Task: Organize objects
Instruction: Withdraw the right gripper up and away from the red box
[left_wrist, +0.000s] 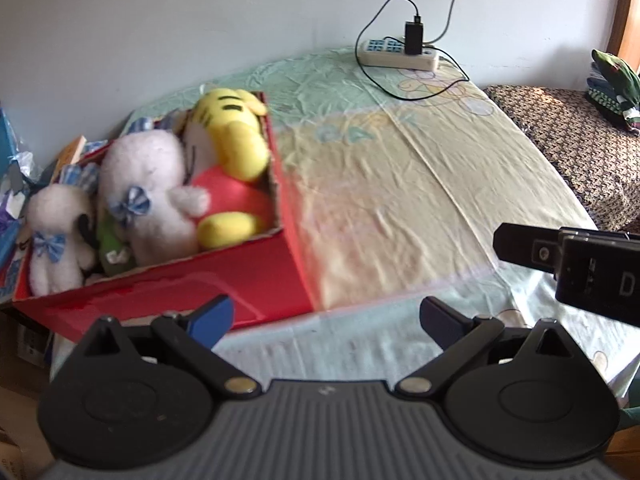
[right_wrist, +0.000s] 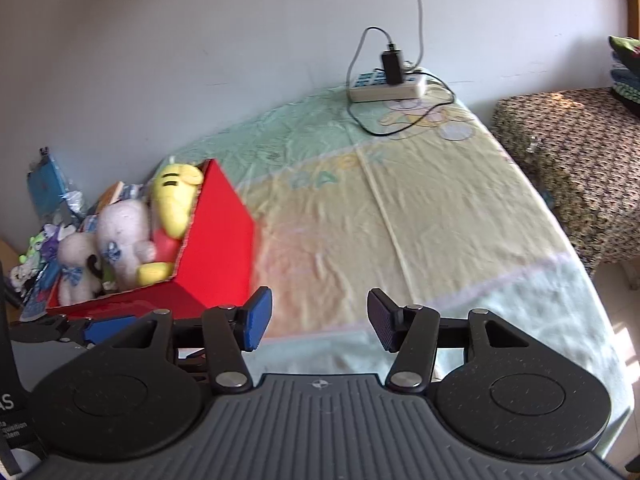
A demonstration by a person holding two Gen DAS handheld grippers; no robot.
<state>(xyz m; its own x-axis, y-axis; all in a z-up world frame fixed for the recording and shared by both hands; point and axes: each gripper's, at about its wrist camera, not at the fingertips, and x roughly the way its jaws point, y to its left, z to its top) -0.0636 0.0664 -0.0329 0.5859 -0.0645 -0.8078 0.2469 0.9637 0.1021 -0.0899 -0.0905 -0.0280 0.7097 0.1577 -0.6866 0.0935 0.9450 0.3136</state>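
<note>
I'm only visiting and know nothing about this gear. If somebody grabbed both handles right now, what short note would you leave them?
Left gripper: open, empty, hovering near the front corner of the red cardboard box.
Right gripper: open, empty, over the pastel bedsheet.
In the box: yellow striped tiger plush, large white plush with blue bow, small white plush with blue bow, and something green between them.
Done: the plush toys are boxed.
Left: no loose toys visible on the sheet; check the clutter beside the box. White power strip stays at the far edge.
</note>
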